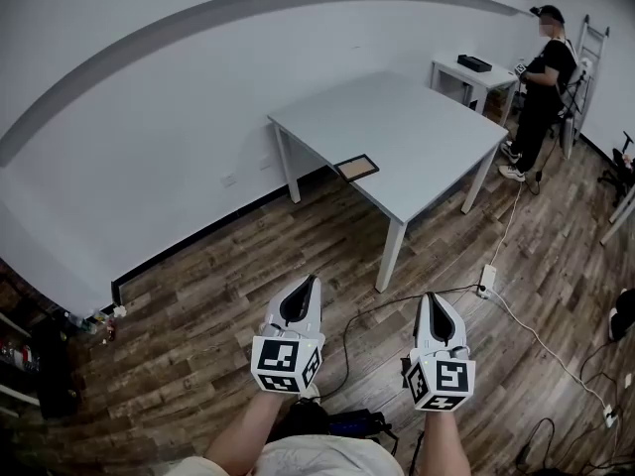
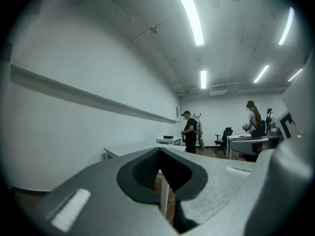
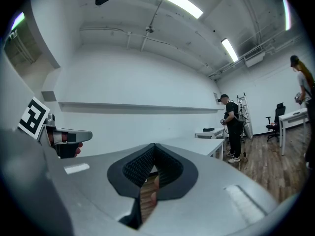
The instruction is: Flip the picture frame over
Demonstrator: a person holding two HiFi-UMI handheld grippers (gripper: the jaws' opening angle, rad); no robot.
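A small dark-rimmed picture frame (image 1: 357,168) with a brown face lies flat near the front edge of the grey table (image 1: 417,127), well ahead of me. Both grippers hang over the wooden floor, far short of the table. My left gripper (image 1: 301,294) is shut, its jaws meeting at the tip with nothing between them. My right gripper (image 1: 436,310) is shut and empty too. In the left gripper view the jaws (image 2: 160,154) close on a thin seam; in the right gripper view the jaws (image 3: 153,149) do the same. The frame does not show in either gripper view.
A person in black (image 1: 541,87) stands at a small white table (image 1: 474,72) at the back right, beside a ladder (image 1: 592,43). Cables and a power strip (image 1: 486,281) lie on the floor near the table legs. A shelf with bottles (image 1: 50,350) is at the left.
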